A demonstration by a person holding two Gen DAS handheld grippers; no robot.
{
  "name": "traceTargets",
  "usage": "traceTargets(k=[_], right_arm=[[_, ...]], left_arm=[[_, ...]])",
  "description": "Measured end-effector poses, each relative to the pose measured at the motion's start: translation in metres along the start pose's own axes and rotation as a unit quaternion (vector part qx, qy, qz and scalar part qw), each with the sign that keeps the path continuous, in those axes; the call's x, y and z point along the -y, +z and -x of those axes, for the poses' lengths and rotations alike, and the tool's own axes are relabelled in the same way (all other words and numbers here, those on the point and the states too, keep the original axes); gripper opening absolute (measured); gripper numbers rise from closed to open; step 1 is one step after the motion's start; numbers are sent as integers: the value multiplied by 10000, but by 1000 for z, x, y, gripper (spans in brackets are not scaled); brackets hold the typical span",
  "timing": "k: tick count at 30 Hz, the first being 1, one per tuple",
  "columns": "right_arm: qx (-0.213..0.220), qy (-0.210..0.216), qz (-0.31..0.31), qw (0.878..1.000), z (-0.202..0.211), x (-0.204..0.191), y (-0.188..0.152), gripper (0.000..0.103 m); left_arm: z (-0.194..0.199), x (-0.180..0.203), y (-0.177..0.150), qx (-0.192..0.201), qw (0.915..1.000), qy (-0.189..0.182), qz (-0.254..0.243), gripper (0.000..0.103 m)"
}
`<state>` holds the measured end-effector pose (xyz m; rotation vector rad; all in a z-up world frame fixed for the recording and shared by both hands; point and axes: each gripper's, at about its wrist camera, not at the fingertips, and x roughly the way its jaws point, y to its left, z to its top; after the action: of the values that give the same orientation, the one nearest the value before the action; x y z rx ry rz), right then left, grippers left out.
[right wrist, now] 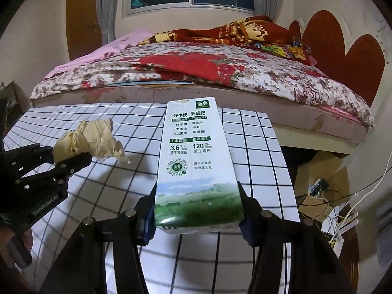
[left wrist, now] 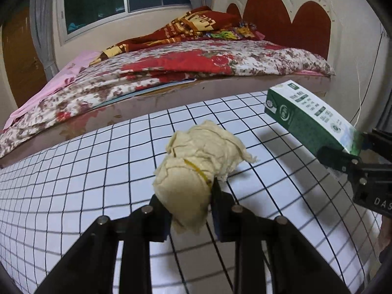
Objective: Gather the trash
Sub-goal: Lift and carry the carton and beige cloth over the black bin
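One milk carton point(right wrist: 198, 169), one crumpled tissue wad point(left wrist: 196, 169), two tools.

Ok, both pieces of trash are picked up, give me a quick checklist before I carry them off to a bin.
1. Left gripper shut on the crumpled paper wad: ok, the jaws pinch its lower end.
2. Right gripper shut on the milk carton: ok, held by its base, top pointing away.
3. Both items lifted clear of the checked tablecloth: ok, shadows lie apart beneath them.
4. Grippers clear of each other: ok, a gap shows between wad and carton.
5. Carton closed and empty: cannot tell, though its top edge looks torn.
6. Bin location and path: cannot tell, no bin in either view.
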<state>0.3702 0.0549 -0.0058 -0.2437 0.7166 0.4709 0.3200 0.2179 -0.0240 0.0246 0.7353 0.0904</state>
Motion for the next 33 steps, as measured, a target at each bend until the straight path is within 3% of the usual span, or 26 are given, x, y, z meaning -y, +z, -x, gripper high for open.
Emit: traceTargets(k=[8, 17, 33], right_arm=[[174, 94, 71, 9998, 48, -13, -16, 56], [467, 162, 49, 9988, 111, -20, -56, 56], [853, 85, -148, 9962, 198, 19, -136, 56]], left_arm=[[46, -3, -15, 206, 9997, -7, 153, 28], [103, 9, -40, 533, 9983, -79, 236, 28], [163, 79, -76, 915, 9947, -467, 42, 28]])
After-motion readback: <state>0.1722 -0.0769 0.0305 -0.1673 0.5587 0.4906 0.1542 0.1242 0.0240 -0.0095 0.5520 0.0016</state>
